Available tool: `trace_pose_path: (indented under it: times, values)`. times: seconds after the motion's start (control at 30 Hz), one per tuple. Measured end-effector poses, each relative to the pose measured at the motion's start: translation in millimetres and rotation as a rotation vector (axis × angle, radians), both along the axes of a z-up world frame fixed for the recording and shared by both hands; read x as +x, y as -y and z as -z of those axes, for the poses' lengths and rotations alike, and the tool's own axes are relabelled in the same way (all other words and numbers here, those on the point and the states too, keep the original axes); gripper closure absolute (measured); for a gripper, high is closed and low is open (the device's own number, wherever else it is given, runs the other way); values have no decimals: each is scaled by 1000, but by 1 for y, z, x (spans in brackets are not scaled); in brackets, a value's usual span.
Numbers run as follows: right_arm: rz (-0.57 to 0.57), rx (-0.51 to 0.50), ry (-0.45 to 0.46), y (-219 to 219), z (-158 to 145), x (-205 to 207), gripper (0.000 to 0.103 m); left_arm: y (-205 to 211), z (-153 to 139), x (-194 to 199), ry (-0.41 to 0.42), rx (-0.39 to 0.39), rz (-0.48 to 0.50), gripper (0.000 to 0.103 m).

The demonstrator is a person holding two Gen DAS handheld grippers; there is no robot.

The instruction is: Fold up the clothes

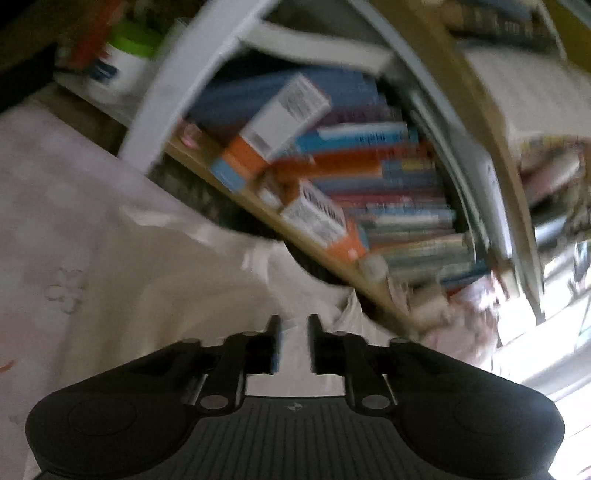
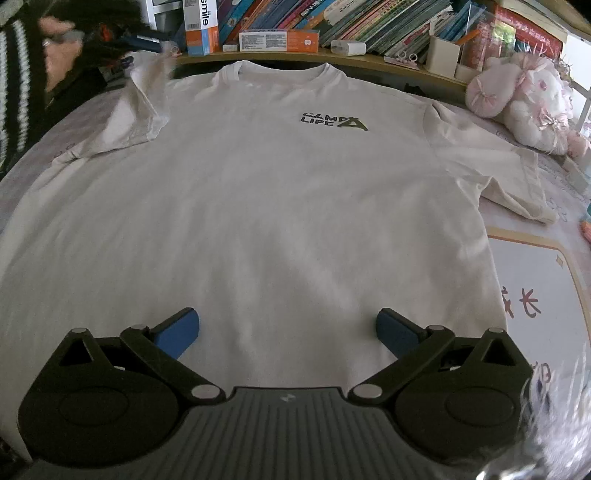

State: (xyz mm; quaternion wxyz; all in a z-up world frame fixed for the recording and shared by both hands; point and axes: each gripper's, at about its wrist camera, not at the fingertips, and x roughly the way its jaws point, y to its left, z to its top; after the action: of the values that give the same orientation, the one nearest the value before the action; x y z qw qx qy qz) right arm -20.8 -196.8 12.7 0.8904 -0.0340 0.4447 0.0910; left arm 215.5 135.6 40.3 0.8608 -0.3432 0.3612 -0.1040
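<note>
A white T-shirt [image 2: 277, 203] lies flat, front up, with a dark "CAMP LIFE" print [image 2: 332, 122] on the chest and its collar toward the shelf. Its left sleeve [image 2: 140, 110] is lifted and pulled toward the far left corner. In the blurred left wrist view my left gripper [image 1: 293, 321] has its jaws close together, pinching white fabric of that sleeve [image 1: 236, 280]. My right gripper [image 2: 288, 328] hovers open over the shirt's lower part, with its blue pads [image 2: 181, 332] wide apart and nothing between them. The right sleeve [image 2: 498, 173] lies spread out.
A shelf of books [image 2: 369, 22] and small boxes [image 2: 199, 29] runs along the far edge. A pink plush toy [image 2: 524, 103] sits at the far right. A white mat with printed characters [image 2: 535, 280] lies to the right. A person's hand [image 2: 59, 44] and striped sleeve [image 2: 14, 92] are at the far left.
</note>
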Motion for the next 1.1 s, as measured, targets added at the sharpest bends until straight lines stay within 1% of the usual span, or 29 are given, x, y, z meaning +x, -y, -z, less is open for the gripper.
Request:
trace_pose_path:
  times: [0.03,0.07,0.1,0.13,0.2,0.27,0.33,0.37,0.43,0.5,0.53,0.57,0.6,0.63,0.67,0.7,0.73,0.77,0.8,0.87,0.9,0.93,1.0,1.07,1.1]
  values:
    - [-3,0,0,1,0,-1,0,-3,0,-3,5,8,-13,70]
    - [-5,1,2,2,0,-1,0,-5,-1,-6,10,17,-25,58]
    - [-8,2,5,3,0,-2,0,-7,-2,-11,13,34,-42,54]
    - [-10,3,8,3,0,-3,0,-6,-3,-19,9,80,-56,53]
    - [-12,3,12,4,1,-3,0,4,-1,-34,-8,205,-5,54]
    - [-13,2,14,3,2,-2,0,28,4,-52,-12,340,97,54]
    - [-14,2,15,3,2,-2,0,55,10,-72,18,505,179,54]
    - [-14,1,14,3,2,-2,0,68,14,-79,29,588,206,54]
    - [-14,1,14,3,2,-1,0,87,22,-84,34,735,227,54]
    - [-18,1,12,3,1,-2,0,98,33,-81,32,831,243,56]
    - [-21,1,12,4,1,-2,0,100,37,-80,28,857,247,76]
    - [-23,1,11,4,0,-3,0,100,39,-78,26,866,248,92]
    - [-26,1,10,5,0,-3,0,96,37,-76,27,837,240,99]
    - [-29,1,9,5,0,-4,0,92,32,-76,34,803,228,103]
    - [-32,1,9,6,0,-4,0,86,21,-81,70,761,218,103]
    - [-35,2,9,7,-1,-5,0,82,9,-89,134,721,235,103]
    - [-37,3,10,8,-1,-5,0,80,0,-95,188,675,284,103]
    - [-39,3,12,9,-1,-5,0,79,-4,-98,200,636,350,98]
    - [-40,4,14,9,0,-5,0,79,-1,-96,167,620,400,98]
    - [-39,3,13,9,0,-4,0,75,12,-88,56,575,499,96]
    - [-38,3,13,9,0,-4,0,72,17,-85,18,584,489,96]
    - [-37,3,14,8,0,-5,0,70,19,-84,3,615,443,96]
    - [-36,3,16,8,1,-6,0,66,16,-80,7,655,313,94]
    - [-33,2,16,7,1,-6,0,66,13,-76,26,667,240,94]
    - [-32,2,16,7,1,-6,0,69,14,-73,28,681,228,94]
